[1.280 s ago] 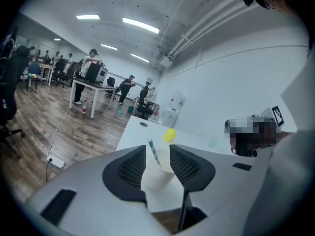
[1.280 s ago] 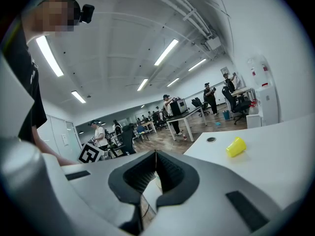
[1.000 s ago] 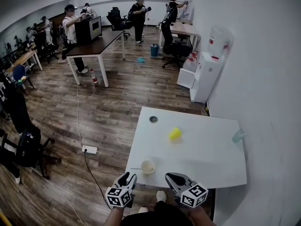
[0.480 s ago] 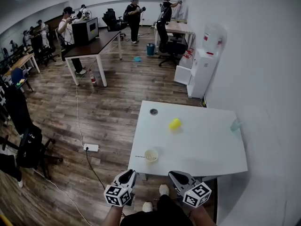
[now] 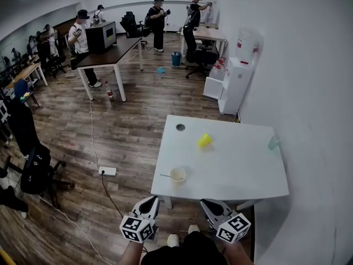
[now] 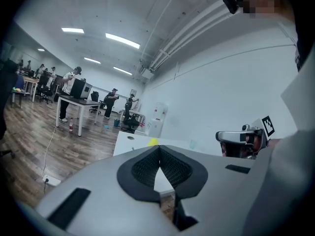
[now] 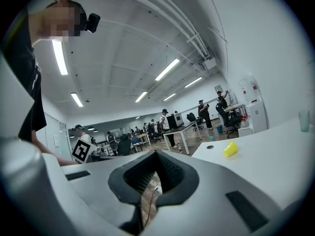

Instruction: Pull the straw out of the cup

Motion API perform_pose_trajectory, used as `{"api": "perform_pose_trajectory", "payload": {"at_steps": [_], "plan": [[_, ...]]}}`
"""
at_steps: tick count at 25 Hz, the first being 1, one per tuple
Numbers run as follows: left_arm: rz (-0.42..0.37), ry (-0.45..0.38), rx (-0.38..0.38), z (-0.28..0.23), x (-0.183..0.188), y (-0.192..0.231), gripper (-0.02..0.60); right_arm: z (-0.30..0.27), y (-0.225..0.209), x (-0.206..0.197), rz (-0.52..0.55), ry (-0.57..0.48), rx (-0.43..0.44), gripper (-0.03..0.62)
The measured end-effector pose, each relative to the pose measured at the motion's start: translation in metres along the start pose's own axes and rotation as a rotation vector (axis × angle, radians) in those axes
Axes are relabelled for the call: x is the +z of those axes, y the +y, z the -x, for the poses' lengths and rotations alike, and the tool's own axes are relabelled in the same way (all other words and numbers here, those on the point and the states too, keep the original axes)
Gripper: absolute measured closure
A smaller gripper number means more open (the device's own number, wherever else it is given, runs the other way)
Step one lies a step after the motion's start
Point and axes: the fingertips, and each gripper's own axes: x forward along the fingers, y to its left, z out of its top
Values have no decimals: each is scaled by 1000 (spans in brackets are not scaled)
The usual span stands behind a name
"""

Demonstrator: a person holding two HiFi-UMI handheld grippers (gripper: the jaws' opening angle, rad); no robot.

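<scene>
A small pale cup (image 5: pixel 177 175) stands near the front left corner of the white table (image 5: pixel 237 173). A thin straw (image 5: pixel 165 175) pokes out of it to the left. My left gripper (image 5: pixel 150 202) is held below the table's front edge, short of the cup, shut and empty. In the left gripper view its pads meet at the tips (image 6: pixel 159 147). My right gripper (image 5: pixel 210 204) hangs beside it, also shut with nothing in it (image 7: pixel 155 152). The grippers' own bodies hide the cup in both gripper views.
A yellow cup (image 5: pixel 204 141) lies on its side mid-table. A clear cup (image 5: pixel 273 142) stands at the right edge and a dark round lid (image 5: pixel 180 127) at the far left. A water dispenser (image 5: pixel 237 76) stands by the wall. People work at desks behind.
Both grippers have drawn back from the table's front edge, and the cup now lies farther from them. The left gripper's jaws have come together.
</scene>
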Motion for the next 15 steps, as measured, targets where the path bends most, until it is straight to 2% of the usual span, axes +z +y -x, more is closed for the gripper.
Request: {"api": "perform_pose_trajectory", "payload": {"at_steps": [6,15], "plan": [[-17,-31,6,9,13,-23,566,7,7,9,9,-9,52,572],[-9,-70,104,22,16,-62,566,42,8,28,59,-9,170,572]]}}
